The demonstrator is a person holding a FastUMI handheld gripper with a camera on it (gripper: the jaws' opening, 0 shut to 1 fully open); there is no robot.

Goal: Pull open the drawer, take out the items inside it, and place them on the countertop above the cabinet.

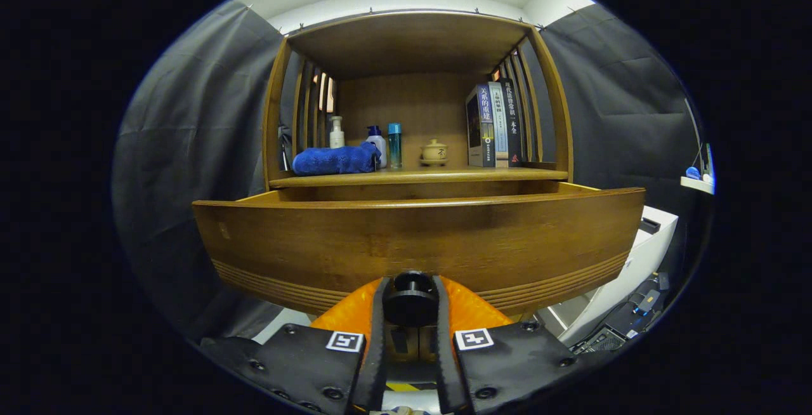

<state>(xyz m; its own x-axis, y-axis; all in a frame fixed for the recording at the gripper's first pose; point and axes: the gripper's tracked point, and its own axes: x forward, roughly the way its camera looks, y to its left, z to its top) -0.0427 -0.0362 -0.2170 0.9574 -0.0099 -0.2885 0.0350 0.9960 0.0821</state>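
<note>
The wooden drawer (419,243) stands pulled partway out of the cabinet, its curved front panel facing me. Its round dark knob (411,301) sits low on the panel, between my two fingers. My gripper (411,304) is shut on that knob, one finger pressing each side. The drawer's inside is hidden behind the front panel. Just above the drawer lies the wooden countertop (444,175).
On the countertop stand a folded blue towel (336,159), a white pump bottle (337,132), a blue-capped bottle (378,147), a teal bottle (394,145), a small tan pot (434,151) and several upright books (496,124). A white box (634,256) stands to the right.
</note>
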